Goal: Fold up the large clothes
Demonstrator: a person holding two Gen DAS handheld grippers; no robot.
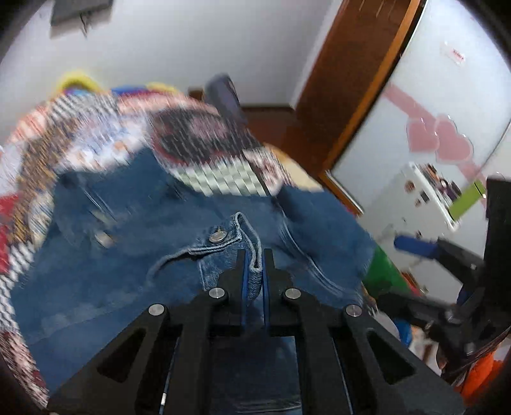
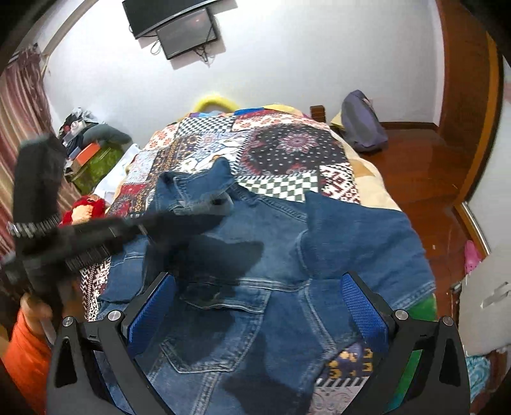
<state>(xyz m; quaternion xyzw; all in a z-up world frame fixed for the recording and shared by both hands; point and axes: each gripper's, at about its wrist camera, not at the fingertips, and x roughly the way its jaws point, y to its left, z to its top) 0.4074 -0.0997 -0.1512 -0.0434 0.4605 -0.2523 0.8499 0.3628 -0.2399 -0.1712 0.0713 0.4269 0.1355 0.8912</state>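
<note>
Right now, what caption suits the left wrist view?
Left hand-held gripper clamps blue denim jacket's edge above patchwork quilt.

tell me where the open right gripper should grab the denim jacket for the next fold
Probably the sleeve folded over the denim jacket: its cuff edge near the collar lies raised and free. Bring the right gripper down from above, jaws straddling that edge. The left gripper already pinches a hem.

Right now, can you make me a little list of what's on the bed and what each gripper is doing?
garment: denim jacket, spread on the quilt
bed cover: patchwork quilt
left gripper: shut on a jacket edge near a metal button
right gripper: open, over the jacket, holding nothing
beside bed: red plush toy, wooden floor
wall: TV
</note>
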